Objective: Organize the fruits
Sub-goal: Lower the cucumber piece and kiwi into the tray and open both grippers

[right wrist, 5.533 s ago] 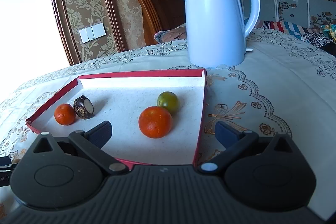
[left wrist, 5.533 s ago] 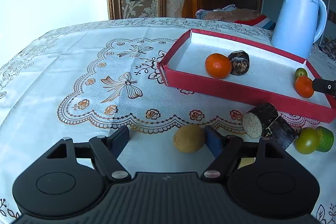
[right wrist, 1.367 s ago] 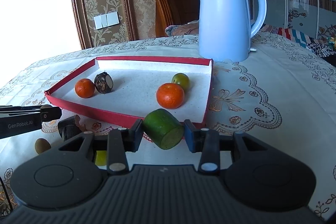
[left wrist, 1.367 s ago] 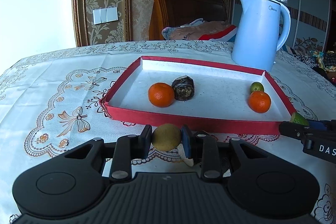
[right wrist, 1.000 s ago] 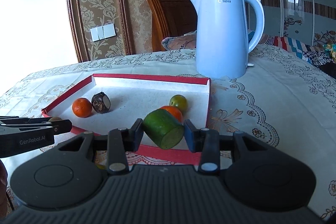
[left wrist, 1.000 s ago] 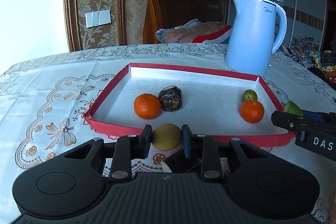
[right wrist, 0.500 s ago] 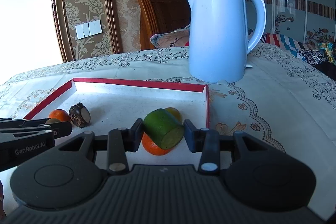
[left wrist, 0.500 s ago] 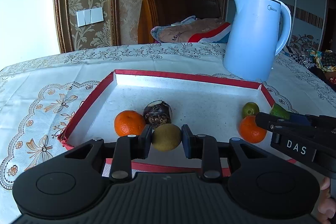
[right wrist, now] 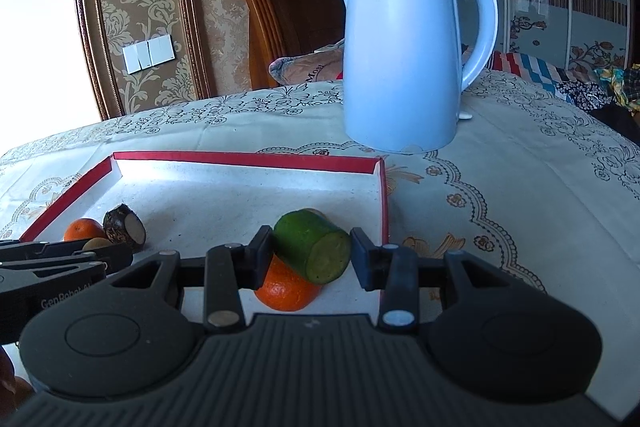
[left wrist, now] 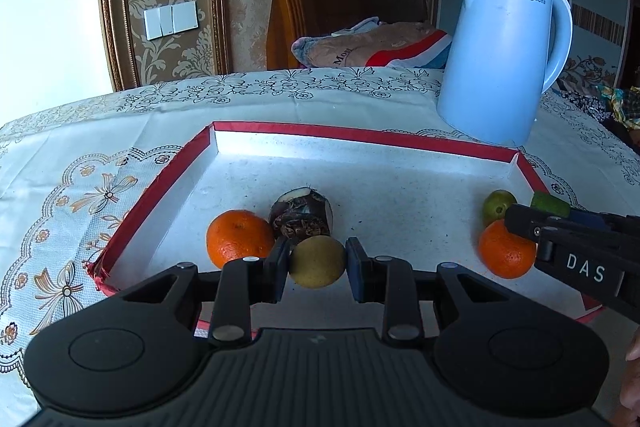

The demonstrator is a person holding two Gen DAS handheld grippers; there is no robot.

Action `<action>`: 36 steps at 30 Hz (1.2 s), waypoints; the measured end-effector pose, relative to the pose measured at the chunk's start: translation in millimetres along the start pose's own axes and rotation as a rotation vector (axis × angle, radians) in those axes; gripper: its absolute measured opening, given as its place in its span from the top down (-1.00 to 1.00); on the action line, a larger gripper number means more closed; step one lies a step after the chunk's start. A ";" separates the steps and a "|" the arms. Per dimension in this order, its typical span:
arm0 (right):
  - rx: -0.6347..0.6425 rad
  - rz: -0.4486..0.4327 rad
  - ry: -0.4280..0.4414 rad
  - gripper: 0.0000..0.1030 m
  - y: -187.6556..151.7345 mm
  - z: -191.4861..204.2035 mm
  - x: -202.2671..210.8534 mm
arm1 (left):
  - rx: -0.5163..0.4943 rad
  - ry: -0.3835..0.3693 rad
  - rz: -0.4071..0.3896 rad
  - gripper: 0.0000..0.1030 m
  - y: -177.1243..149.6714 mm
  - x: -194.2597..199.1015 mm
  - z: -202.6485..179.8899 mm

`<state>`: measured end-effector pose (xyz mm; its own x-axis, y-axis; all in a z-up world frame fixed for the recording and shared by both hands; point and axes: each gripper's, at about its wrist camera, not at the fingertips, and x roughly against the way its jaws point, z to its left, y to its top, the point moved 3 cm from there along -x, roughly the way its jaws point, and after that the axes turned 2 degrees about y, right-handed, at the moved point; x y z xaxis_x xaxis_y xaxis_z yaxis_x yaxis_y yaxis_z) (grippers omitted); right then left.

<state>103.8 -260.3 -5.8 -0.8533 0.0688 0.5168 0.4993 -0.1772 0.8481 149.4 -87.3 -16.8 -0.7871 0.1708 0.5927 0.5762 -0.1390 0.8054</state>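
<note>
We take the red tray [left wrist: 160, 183] as our landmark, and nearest to us, just inside its near wall, both pairs of tongs are loaded: the left tongs [left wrist: 318, 263] are clenched on a small yellow-brown fruit [left wrist: 317, 262], and the right tongs [right wrist: 311, 251] are clenched on a green cut chunk [right wrist: 313, 246] with its flat cut face turned towards us. Neither piece looks set down yet; we judge both are carried over the tray floor. The risks start right under them. The yellow-brown fruit hangs just in front of an orange [left wrist: 239, 238] and a dark cut piece [left wrist: 301, 215] at the tray's left middle — released there, a round fruit may roll into them or back towards the near wall. The green chunk sits directly over a second orange [right wrist: 286, 293] at the tray's right side, with a small green fruit [left wrist: 497, 206] just behind, so letting go now could land it on the orange and send it tumbling towards the right wall close by. The two tongs also work near each other over the tray, and a sideways move could knock them together. Beyond the tray's far right corner a blue kettle [right wrist: 400, 51] stands on the worktop [right wrist: 520, 187] — a long forward push with the right tongs could nudge it.
</note>
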 end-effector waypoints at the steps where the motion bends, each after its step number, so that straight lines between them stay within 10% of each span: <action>1: 0.003 -0.001 0.000 0.24 -0.2 0.4 0.0 | 0.003 -0.004 0.001 0.42 0.3 -0.4 0.2; 36: -0.005 -0.025 -0.017 -0.68 -3.6 -3.3 3.3 | 0.006 0.002 -0.014 0.41 -0.8 1.6 2.9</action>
<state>98.7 -262.7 -7.5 -0.8630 0.0900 0.4971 0.4768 -0.1800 0.8604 148.3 -84.0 -16.5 -0.7953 0.1707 0.5816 0.5668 -0.1309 0.8134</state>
